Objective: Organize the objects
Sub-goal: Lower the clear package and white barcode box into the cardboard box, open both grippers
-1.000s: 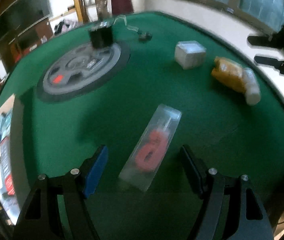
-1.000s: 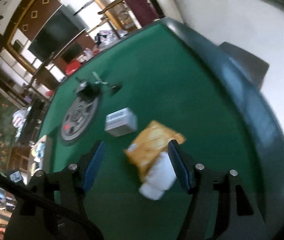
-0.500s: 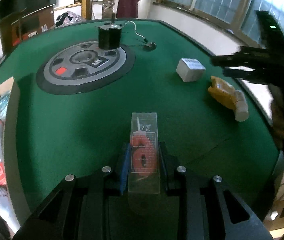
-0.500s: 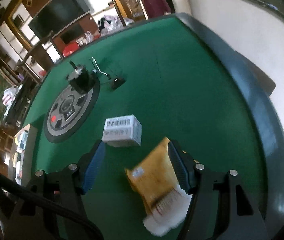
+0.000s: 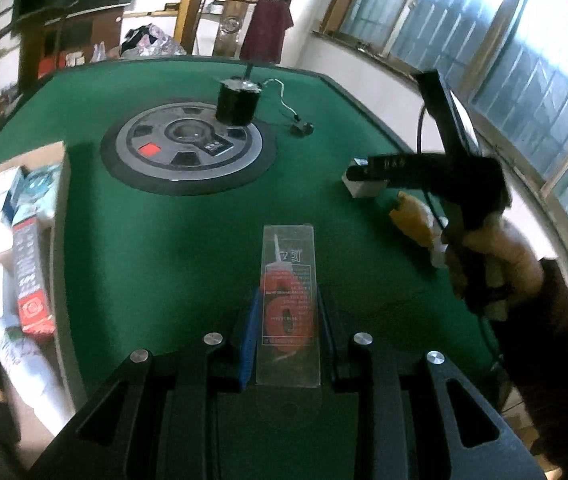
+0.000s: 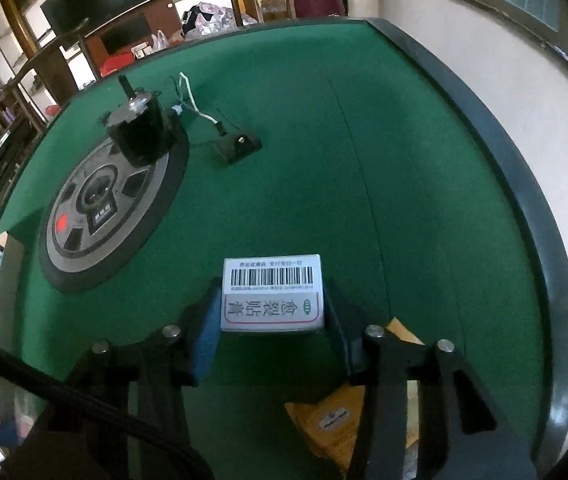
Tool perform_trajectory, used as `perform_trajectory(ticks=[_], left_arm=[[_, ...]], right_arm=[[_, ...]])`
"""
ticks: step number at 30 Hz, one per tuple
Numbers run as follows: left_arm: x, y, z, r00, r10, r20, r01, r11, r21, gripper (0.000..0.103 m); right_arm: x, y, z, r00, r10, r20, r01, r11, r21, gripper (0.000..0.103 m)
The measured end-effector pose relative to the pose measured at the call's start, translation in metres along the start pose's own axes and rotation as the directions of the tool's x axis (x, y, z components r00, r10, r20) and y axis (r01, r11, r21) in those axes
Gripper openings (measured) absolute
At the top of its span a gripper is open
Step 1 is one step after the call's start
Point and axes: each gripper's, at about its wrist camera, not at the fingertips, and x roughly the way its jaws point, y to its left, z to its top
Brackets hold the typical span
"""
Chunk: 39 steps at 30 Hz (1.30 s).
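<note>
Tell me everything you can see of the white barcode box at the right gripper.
The white box is a small rectangular carton, cardboard by its look. A barcode runs along its far top edge; below it a pink-bordered label carries dark characters and a small green logo. It sits level between the right gripper jaws, which press both sides, above the green table.

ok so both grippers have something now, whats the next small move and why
Probably lift both straight up a little. The left gripper is shut on the clear packet, and the right gripper flanks the white box, apparently gripping it. Both items seem low over the green table, so raising avoids dragging.
</note>
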Motion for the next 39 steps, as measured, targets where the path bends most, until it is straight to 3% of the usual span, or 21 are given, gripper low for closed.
perform_trajectory(ticks=[4, 7, 13, 20, 26, 29, 33, 39], left_arm=[[-0.022, 0.018, -0.004, 1.0, -0.001, 0.027, 0.002, 0.999, -0.055, 0.023], [-0.044, 0.035, -0.011, 0.998, 0.017, 0.053, -0.012, 0.995, -0.098, 0.023], [-0.099, 0.075, -0.027, 0.983, 0.132, 0.129, -0.107, 0.977, -0.185, 0.023], [-0.124, 0.132, -0.051, 0.946, 0.301, 0.12, -0.256, 0.922, -0.291, 0.023], [-0.113, 0.179, -0.069, 0.941, 0.336, 0.048, -0.296, 0.881, -0.369, 0.024], [-0.105, 0.189, -0.071, 0.942, 0.334, 0.026, -0.299, 0.873, -0.384, 0.024], [-0.103, 0.195, -0.068, 0.941, 0.337, 0.034, -0.3, 0.875, -0.38, 0.024], [-0.106, 0.201, -0.071, 0.936, 0.348, 0.049, -0.303, 0.87, -0.389, 0.024]], right_arm=[[-0.019, 0.004, -0.008, 0.999, 0.021, 0.029, -0.02, 1.0, -0.01, 0.044], [-0.039, 0.015, -0.012, 0.996, 0.08, 0.049, -0.079, 0.997, -0.02, 0.044], [-0.074, 0.072, -0.026, 0.968, 0.246, 0.05, -0.238, 0.964, -0.119, 0.044], [-0.082, 0.17, -0.063, 0.897, 0.436, -0.07, -0.439, 0.86, -0.262, 0.044], [-0.084, 0.247, -0.107, 0.834, 0.518, -0.191, -0.548, 0.732, -0.404, 0.045], [-0.087, 0.275, -0.129, 0.817, 0.529, -0.228, -0.568, 0.672, -0.476, 0.045], [-0.079, 0.298, -0.151, 0.809, 0.518, -0.276, -0.578, 0.621, -0.53, 0.045], [-0.065, 0.314, -0.176, 0.841, 0.456, -0.292, -0.533, 0.604, -0.592, 0.045]])
